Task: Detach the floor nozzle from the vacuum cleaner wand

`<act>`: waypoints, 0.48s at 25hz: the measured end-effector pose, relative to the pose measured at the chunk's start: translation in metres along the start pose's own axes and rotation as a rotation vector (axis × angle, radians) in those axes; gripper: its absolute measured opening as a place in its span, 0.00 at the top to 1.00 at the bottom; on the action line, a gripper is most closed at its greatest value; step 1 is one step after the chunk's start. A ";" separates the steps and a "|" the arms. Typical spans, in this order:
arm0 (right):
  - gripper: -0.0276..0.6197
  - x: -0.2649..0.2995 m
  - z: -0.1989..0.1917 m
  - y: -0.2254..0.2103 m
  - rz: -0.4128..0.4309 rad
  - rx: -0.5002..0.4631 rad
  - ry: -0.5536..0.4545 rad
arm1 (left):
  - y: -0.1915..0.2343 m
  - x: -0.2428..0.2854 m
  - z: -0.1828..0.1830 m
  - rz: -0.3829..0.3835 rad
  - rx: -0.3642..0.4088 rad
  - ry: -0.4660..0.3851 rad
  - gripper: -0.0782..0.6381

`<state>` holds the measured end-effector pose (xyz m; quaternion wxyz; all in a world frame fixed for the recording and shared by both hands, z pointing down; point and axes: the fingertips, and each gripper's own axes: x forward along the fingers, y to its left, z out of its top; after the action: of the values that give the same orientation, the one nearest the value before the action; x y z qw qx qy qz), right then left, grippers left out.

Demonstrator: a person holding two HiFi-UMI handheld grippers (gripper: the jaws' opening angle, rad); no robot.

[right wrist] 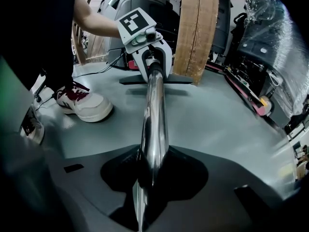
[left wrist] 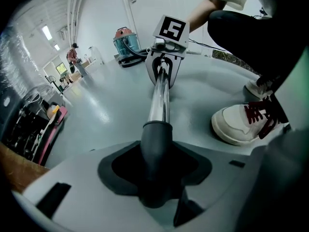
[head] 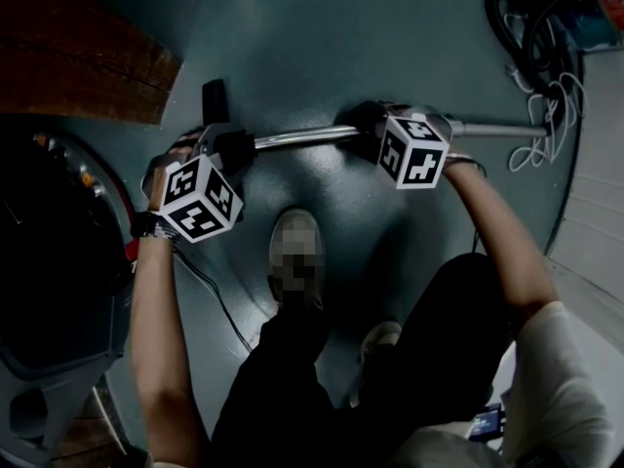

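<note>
The nozzle (head: 214, 100) is seemingly sitting joined at the 9 o'clock end of the wand (head: 302, 136) on the floor (head: 322, 47). The left gripper (head: 232, 150) is clasping its collar (left wrist: 155, 144); the right gripper (head: 370, 123), toward 3 o'clock, is clamping the wand. Crooked pulling is risking a jammed joint or a slipping grip

The left tool (head: 227, 150) hides most of the floor nozzle (head: 214, 100) and its joint with the wand (head: 302, 136).

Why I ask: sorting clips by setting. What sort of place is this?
Likely a workshop or warehouse hall: a bare painted floor, a canister shop vacuum, plus plastic-wrapped equipment and a tall wooden board along the edges.
</note>
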<state>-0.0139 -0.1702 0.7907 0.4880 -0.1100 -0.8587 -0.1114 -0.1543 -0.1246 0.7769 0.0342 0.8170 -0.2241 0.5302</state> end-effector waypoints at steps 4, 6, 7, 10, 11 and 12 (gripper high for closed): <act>0.73 0.000 0.000 0.000 -0.001 -0.004 0.002 | 0.000 -0.001 0.000 -0.041 -0.019 -0.004 0.64; 0.73 -0.001 0.001 0.000 0.000 -0.017 0.007 | -0.002 -0.001 -0.001 -0.066 -0.030 -0.002 0.64; 0.73 -0.001 0.002 0.000 0.000 -0.025 0.011 | -0.003 -0.001 -0.001 -0.082 -0.036 0.000 0.64; 0.73 0.000 0.002 0.001 0.002 -0.035 0.020 | -0.007 0.001 -0.004 -0.132 -0.054 0.005 0.64; 0.73 0.000 0.003 0.001 0.005 -0.035 0.019 | -0.008 0.001 -0.004 -0.146 -0.060 0.004 0.64; 0.73 0.001 0.003 0.001 0.007 -0.034 0.017 | -0.008 0.001 -0.005 -0.158 -0.067 0.003 0.64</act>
<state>-0.0161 -0.1684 0.7900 0.4937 -0.1204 -0.8521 -0.1250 -0.1547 -0.1161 0.7812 0.1036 0.8298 -0.1762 0.5193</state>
